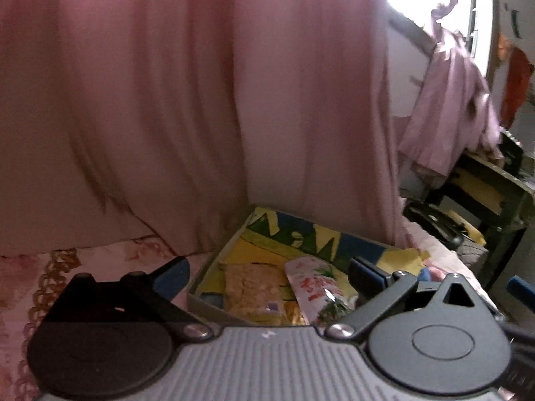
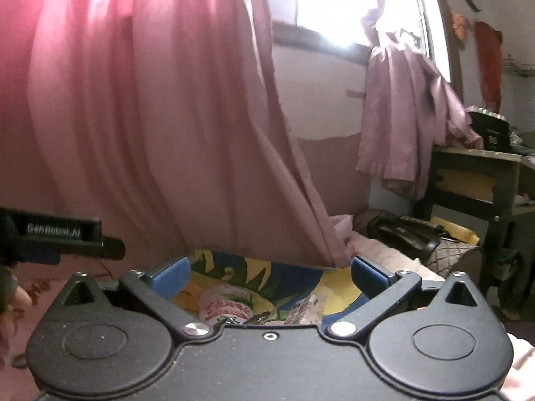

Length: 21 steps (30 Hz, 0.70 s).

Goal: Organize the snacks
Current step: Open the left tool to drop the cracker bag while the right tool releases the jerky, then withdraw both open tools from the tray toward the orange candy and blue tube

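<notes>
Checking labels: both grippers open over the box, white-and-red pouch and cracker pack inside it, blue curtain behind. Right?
One error: the curtain is pink, not blue, as the left wrist view shows. The rest holds: left gripper and right gripper are open over the box, with the pouch and cracker pack inside it.

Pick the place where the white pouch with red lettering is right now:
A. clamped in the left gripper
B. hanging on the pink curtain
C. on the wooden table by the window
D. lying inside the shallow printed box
D: the white pouch with red lettering lies inside the shallow printed box beside a tan snack packet, while the left gripper stands open and empty over it.
</notes>
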Each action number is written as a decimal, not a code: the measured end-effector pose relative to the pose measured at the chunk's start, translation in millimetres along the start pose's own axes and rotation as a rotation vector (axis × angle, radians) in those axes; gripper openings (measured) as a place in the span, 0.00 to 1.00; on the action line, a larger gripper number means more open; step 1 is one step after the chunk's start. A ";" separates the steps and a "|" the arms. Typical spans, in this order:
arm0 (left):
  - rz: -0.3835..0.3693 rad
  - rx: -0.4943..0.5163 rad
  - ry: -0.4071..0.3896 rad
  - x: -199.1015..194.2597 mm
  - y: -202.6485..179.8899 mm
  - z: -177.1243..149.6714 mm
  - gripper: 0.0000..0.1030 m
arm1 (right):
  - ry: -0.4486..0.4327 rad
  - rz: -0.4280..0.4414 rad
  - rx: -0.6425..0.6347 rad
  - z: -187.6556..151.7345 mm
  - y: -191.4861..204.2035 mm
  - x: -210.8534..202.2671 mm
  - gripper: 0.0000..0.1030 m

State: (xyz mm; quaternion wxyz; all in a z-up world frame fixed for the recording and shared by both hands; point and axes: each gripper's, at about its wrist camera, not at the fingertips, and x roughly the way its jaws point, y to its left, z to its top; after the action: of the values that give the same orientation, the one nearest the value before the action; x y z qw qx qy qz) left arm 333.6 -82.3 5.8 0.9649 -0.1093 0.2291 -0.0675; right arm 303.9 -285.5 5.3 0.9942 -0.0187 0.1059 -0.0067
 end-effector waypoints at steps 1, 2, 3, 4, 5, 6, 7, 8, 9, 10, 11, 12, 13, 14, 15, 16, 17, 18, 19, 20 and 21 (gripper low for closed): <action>-0.004 0.007 -0.002 -7.1 -2.0 -0.8 1.00 | -0.008 -0.003 0.008 2.2 -0.8 -9.5 0.99; -0.009 0.014 -0.006 -16.2 -3.0 -2.2 1.00 | -0.017 -0.007 0.016 3.9 -1.6 -20.8 0.99; -0.014 0.018 -0.010 -24.9 -3.9 -4.0 1.00 | -0.025 -0.009 0.023 5.2 -2.3 -29.8 0.99; -0.017 0.021 -0.012 -31.3 -4.4 -5.8 1.00 | -0.032 -0.011 0.029 6.0 -2.9 -39.7 0.99; -0.021 0.027 -0.014 -39.4 -4.6 -7.6 1.00 | -0.041 -0.013 0.034 6.3 -3.3 -49.4 0.99; -0.024 0.032 -0.017 -47.2 -4.6 -9.5 1.00 | -0.052 -0.018 0.036 6.2 -3.0 -60.2 0.99; -0.025 0.035 -0.020 -53.5 -4.6 -10.9 1.00 | -0.060 -0.023 0.036 5.8 -2.5 -69.5 0.99; -0.027 0.036 -0.024 -59.9 -4.2 -12.7 1.00 | -0.067 -0.027 0.034 5.3 -1.9 -77.9 0.99; -0.029 0.036 -0.027 -65.2 -3.6 -14.7 1.00 | -0.073 -0.031 0.032 4.6 -1.3 -86.4 0.99; -0.029 0.037 -0.029 -71.3 -2.8 -16.8 1.00 | -0.077 -0.034 0.032 3.7 -0.7 -94.6 0.99; -0.028 0.036 -0.031 -77.3 -2.1 -18.8 1.00 | -0.079 -0.037 0.034 2.4 -0.3 -100.4 0.99; -0.028 0.035 -0.032 -82.1 -0.6 -21.2 1.00 | -0.082 -0.043 0.038 0.5 0.2 -109.2 0.99; -0.029 0.035 -0.031 -87.0 0.8 -23.9 1.00 | -0.086 -0.047 0.043 -1.6 1.0 -116.0 0.99; -0.029 0.037 -0.031 -92.3 2.3 -26.6 1.00 | -0.091 -0.054 0.049 -4.1 1.4 -123.6 0.99; -0.028 0.041 -0.032 -96.2 3.5 -29.8 1.00 | -0.092 -0.063 0.056 -7.6 2.0 -131.0 0.99; -0.027 0.044 -0.034 -101.3 5.2 -33.2 1.00 | -0.092 -0.071 0.063 -10.8 2.9 -137.6 0.99; -0.028 0.050 -0.033 -105.3 6.6 -35.9 1.00 | -0.091 -0.077 0.069 -13.5 4.0 -143.2 0.99; -0.029 0.055 -0.034 -110.1 8.4 -38.8 1.00 | -0.088 -0.081 0.077 -16.5 4.7 -149.4 0.99; -0.031 0.057 -0.036 -114.9 10.8 -41.4 1.00 | -0.085 -0.086 0.084 -19.2 5.4 -154.4 0.99; -0.032 0.058 -0.038 -119.3 12.8 -44.3 1.00 | -0.081 -0.096 0.092 -21.8 6.4 -159.8 0.99; -0.035 0.058 -0.040 -124.0 14.7 -47.1 1.00 | -0.079 -0.108 0.101 -24.8 7.4 -165.5 0.99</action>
State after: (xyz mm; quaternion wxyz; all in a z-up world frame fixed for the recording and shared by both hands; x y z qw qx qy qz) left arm 203.4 -54.2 14.2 0.9707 -0.0864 0.2060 -0.0886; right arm 136.9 -276.1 15.5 0.9954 0.0254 0.0651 -0.0648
